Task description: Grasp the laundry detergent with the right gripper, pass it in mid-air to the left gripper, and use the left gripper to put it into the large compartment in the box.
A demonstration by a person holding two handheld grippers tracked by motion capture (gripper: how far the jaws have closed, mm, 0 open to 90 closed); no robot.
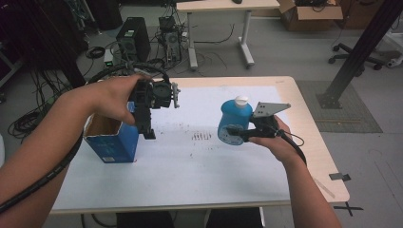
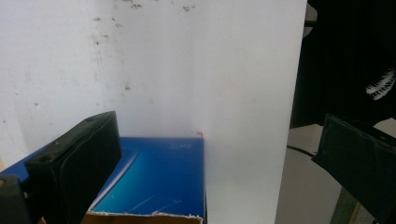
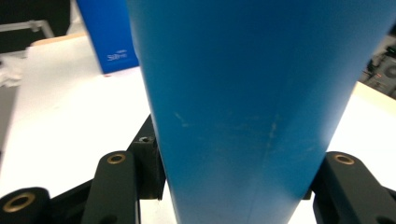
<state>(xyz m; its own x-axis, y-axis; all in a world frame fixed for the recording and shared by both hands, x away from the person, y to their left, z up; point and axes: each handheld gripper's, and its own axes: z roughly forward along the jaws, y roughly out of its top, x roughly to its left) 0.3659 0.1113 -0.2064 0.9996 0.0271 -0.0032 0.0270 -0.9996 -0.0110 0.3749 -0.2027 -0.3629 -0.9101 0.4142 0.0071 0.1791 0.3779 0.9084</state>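
Note:
My right gripper [image 1: 236, 134] is shut on a blue bottle [image 1: 233, 118] with a white cap [image 1: 241, 100] and holds it upright above the right half of the table. In the right gripper view the bottle [image 3: 243, 93] stands between the two black fingers [image 3: 116, 186]. An open-topped blue box [image 1: 111, 140] sits on the table's left side, and its side [image 3: 109, 32] appears in the right gripper view too. My left gripper [image 1: 147, 129] points down just right of the box. Its jaws [image 2: 217, 158] are open with nothing between them, above the box's blue face [image 2: 154, 182].
A white mat [image 1: 190, 156] with small dark marks covers the wooden table [image 1: 323, 156]. On the floor beyond lie a computer tower [image 1: 133, 38], cables, another table's legs [image 1: 247, 47] and a cardboard box [image 1: 311, 16]. A black slanted post [image 1: 361, 50] rises at the right.

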